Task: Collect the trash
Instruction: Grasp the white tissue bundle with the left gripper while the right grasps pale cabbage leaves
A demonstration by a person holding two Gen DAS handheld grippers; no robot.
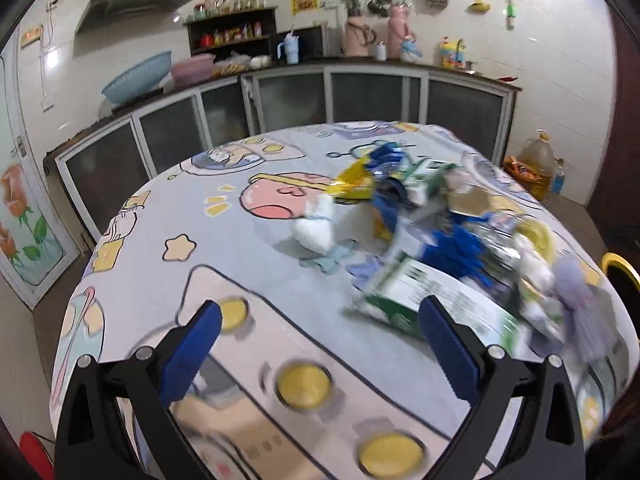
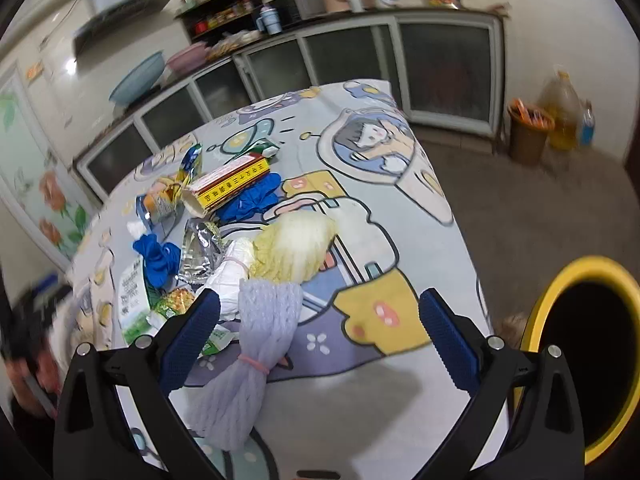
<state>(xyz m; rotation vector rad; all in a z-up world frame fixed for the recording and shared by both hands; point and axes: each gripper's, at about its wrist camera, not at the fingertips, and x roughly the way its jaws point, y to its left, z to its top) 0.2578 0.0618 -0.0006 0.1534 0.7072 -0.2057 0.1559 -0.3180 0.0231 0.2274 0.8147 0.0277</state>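
Note:
A heap of trash lies on a cartoon-print tablecloth [image 2: 400, 208]. In the right wrist view it holds a lilac foam net [image 2: 256, 344] tied with a pink band, a pale cabbage leaf [image 2: 296, 244], crumpled foil [image 2: 200, 248], blue gloves [image 2: 248, 200], and a red-yellow box [image 2: 228, 188]. My right gripper [image 2: 320, 336] is open just above the net's right side, nothing between its pads. My left gripper [image 1: 320, 344] is open over the cloth, near a green-white carton [image 1: 424, 300]; a white tissue [image 1: 316, 228] and yellow wrapper [image 1: 356, 184] lie farther off. The left view is motion-blurred.
A black bin with a yellow rim [image 2: 560, 300] stands at the table's right edge. Kitchen cabinets [image 1: 360, 96] run along the far wall. A brown basket [image 2: 528, 136] and an oil bottle [image 2: 564, 116] sit on the floor. A person's hand [image 2: 28, 360] shows blurred at left.

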